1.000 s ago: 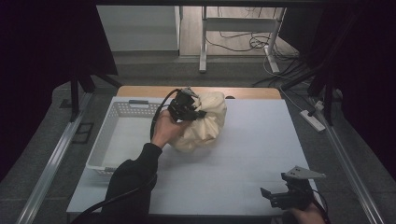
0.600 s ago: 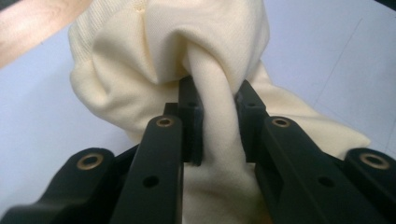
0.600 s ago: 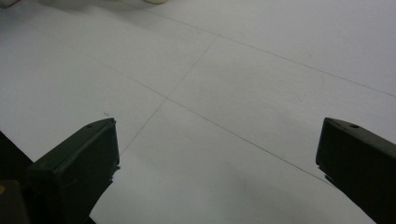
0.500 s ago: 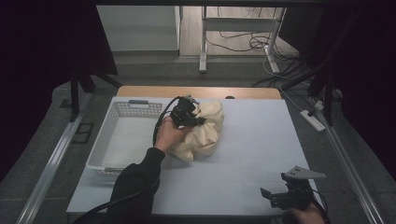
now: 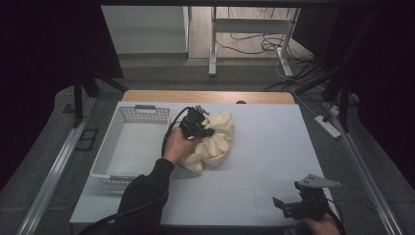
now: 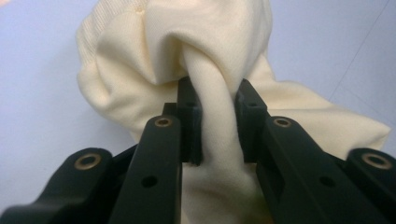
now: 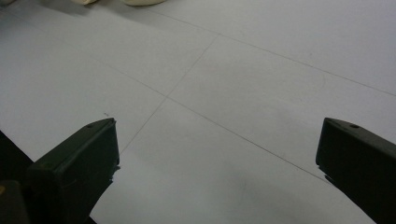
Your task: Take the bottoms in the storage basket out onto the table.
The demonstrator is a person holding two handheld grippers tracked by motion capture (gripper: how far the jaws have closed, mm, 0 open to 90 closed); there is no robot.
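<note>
Left gripper (image 6: 217, 119) clamped on a fold of the cream cloth (image 5: 211, 142), beside the basket (image 5: 108, 147). Right gripper (image 7: 217, 168): jaws apart, near the tabletop's (image 5: 274, 147) front right corner.

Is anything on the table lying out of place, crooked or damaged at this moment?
Nothing looks damaged or spilled. The cream cloth lies bunched in a heap on the table beside the white basket, not flat. The left gripper pinches one fold of it. The right gripper is open over bare table.
</note>
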